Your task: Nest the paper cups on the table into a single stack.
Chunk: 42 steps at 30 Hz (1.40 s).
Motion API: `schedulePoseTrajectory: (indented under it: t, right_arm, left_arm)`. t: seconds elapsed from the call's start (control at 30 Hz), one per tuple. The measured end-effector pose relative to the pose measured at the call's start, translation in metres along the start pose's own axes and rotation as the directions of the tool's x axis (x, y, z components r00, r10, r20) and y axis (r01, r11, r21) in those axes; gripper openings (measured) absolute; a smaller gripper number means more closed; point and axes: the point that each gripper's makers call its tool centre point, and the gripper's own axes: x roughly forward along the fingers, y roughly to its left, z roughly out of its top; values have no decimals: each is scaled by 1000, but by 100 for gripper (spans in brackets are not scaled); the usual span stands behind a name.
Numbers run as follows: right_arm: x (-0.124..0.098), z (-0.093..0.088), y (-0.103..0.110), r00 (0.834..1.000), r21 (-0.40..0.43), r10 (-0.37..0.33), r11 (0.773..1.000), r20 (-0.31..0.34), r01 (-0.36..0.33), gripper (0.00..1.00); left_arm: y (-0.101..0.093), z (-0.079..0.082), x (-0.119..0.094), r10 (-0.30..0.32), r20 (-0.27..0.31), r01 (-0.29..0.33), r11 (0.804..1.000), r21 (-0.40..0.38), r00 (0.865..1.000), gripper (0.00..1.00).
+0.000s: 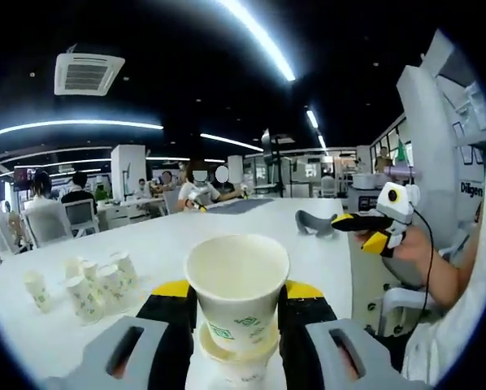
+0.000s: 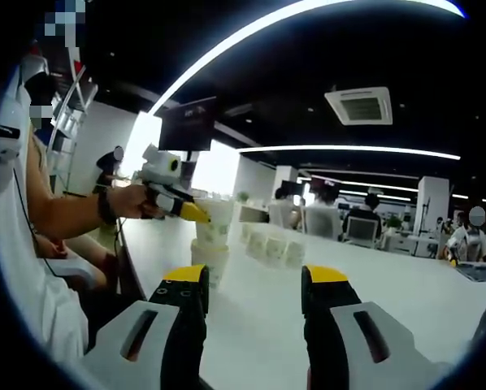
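- Held cup [image 1: 236, 288]: white paper w/ green print, upright, mouth open, nested in a second cup's rim [image 1: 235, 348] below; near centre in left gripper view.
- Same pair [image 2: 212, 240] in right gripper view: upright, near left table edge.
- Loose cups [image 1: 97, 288]: approx. 5–6, white w/ green print, upright, clustered far left on table; blurred in right gripper view [image 2: 271, 244].

Open-plan office: long white tables [image 1: 251, 223], desk chairs [image 1: 80, 213], monitors [image 2: 362, 230], ceiling light strips [image 2: 349, 149], seated people [image 1: 196, 188].
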Motion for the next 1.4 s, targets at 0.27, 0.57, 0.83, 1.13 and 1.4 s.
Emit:
schedulePoseTrajectory:
  t: [0.27,0.57,0.83,1.13,1.4]
  right_arm:
    - [2,-1,0,1000,2,3,1000,-3,-3,48]
    - [1,0,-1,1000,-2,0,1000,-5,0,48]
    - [0,0,-1,1000,-3,-3,1000,-3,3,48]
    - [1,0,2,1000,-1,1,1000,-3,-1,48]
    - [2,-1,4,1000,3,4,1000,-1,-4,48]
  left_arm:
    - [0,-8,4,-2,-2,2,1000,-8,1000,44]
    - [-3,-16,9,-1,-15,1,1000,-14,1000,45]
    - [0,-28,10,11,-36,-12,999,-35,999,66]
    - [2,-33,1,33,-20,-34,998,-54,999,70]
    - [1,-27,-16,92,19,-91,993,-78,996,73]
